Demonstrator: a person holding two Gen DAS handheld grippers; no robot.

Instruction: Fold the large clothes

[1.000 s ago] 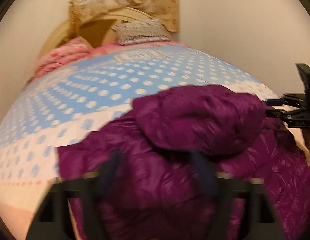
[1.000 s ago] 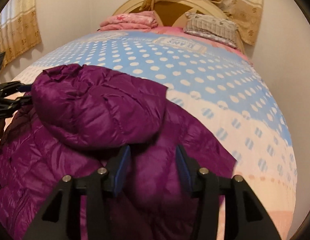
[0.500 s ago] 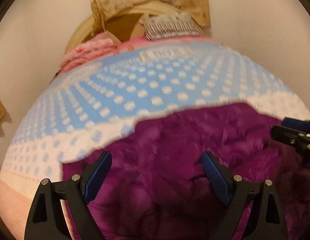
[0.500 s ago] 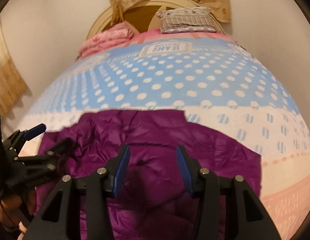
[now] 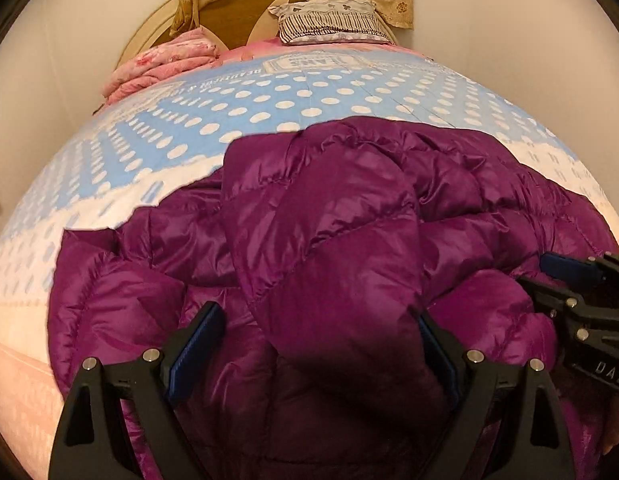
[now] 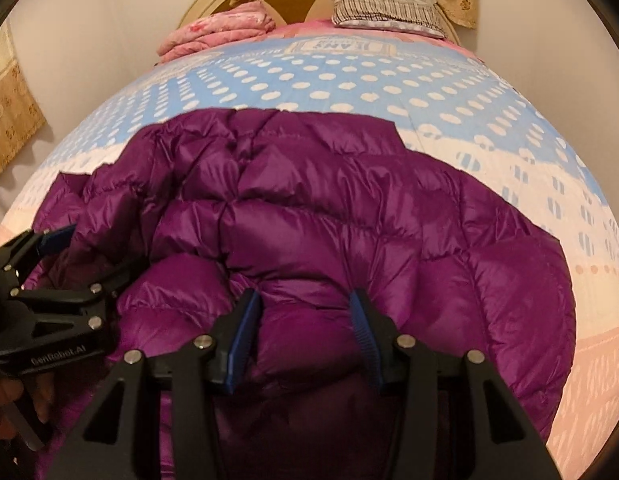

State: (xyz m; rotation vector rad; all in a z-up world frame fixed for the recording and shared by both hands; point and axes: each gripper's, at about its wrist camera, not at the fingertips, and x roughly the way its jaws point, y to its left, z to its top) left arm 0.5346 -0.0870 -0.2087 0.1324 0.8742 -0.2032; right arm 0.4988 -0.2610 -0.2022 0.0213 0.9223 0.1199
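A purple quilted down jacket [image 5: 329, 220] lies bunched on the near part of the bed, and in the right wrist view it [image 6: 329, 208] spreads wide. My left gripper [image 5: 315, 344] is open, its blue pads far apart on either side of a thick fold of the jacket. My right gripper [image 6: 305, 300] is shut on a puffy roll of the jacket near its front edge. Each gripper shows in the other's view: the right gripper [image 5: 549, 280] at the right edge, the left gripper [image 6: 101, 248] at the left, with a hand [image 6: 13, 400] behind it.
The bed sheet [image 5: 269, 112] is blue with white dots, with a white and pink border towards me. A folded pink blanket [image 5: 161, 64] and a striped pillow [image 5: 329, 20] lie at the headboard. Walls close in on both sides, and a patterned curtain [image 6: 13, 108] hangs at the left.
Both grippers have come down and forward over the bed. The left jaws have spread wider. The raised hood part of the jacket now lies lower and flatter.
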